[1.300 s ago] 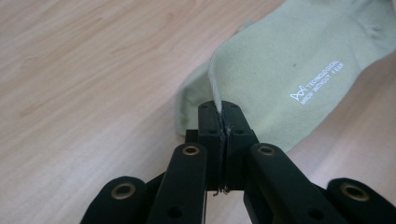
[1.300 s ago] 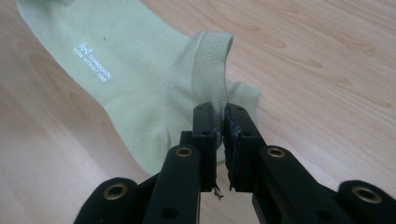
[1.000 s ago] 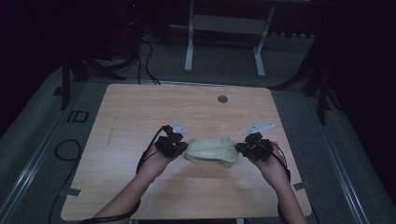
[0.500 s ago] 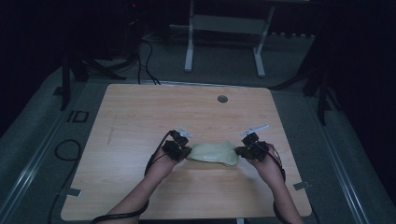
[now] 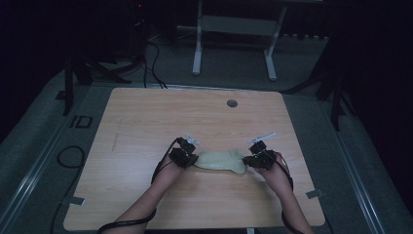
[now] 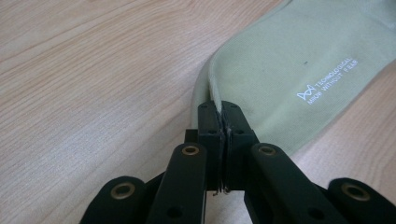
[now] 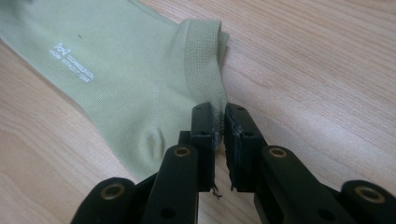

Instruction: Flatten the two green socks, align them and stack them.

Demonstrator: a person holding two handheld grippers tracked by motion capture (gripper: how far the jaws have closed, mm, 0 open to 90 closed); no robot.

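A: Pale green sock (image 5: 221,160) is flat on the desk (image 5: 146,122), mid-front. Left gripper (image 6: 219,122) fingers pinch its edge; right gripper (image 7: 219,123) fingers look slightly parted at the heel.

B: Mid-stretch, I'd guess; next, re-pinch right.

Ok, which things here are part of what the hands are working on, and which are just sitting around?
In the job:
- pale green sock, flat on the table
- left gripper, shut on the sock's edge
- right gripper, at the other end, fingers slightly apart

Lying about:
- round grommet in the tabletop
- white desk frame behind
- floor cables
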